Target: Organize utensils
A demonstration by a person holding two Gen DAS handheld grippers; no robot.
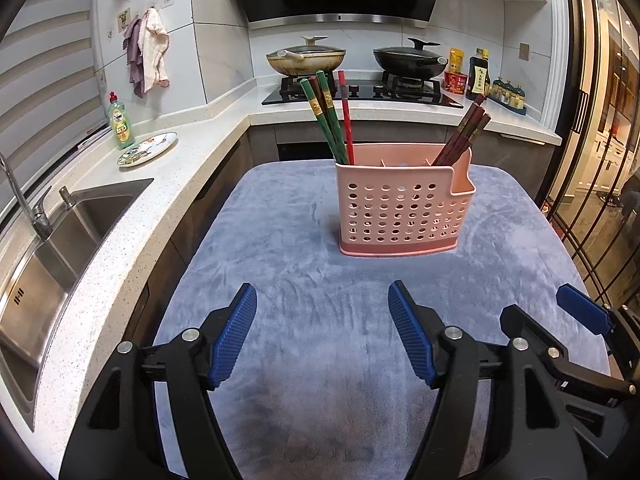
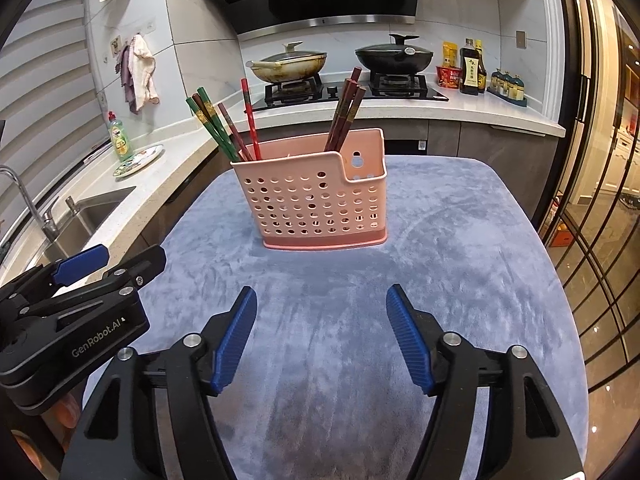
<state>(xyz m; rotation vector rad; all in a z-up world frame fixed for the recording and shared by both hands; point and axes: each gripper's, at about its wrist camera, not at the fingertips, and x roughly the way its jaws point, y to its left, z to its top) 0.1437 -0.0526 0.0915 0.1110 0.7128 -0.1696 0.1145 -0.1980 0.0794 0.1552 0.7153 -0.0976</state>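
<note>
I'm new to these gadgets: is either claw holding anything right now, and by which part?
Nothing is held. The left claw and the right claw both stand open over the bare blue cloth. The chopsticks all sit in the pink holder.

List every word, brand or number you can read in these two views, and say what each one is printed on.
"GenRobot.AI": white print on the black body of the left gripper, seen in the right wrist view.
Dish soap bottle: label too blurred to read.
Dark sauce bottle by the stove: label characters too small to read.
Yellow packet and red tub: print unreadable.
Gold bands on the green chopsticks: unreadable.
</note>
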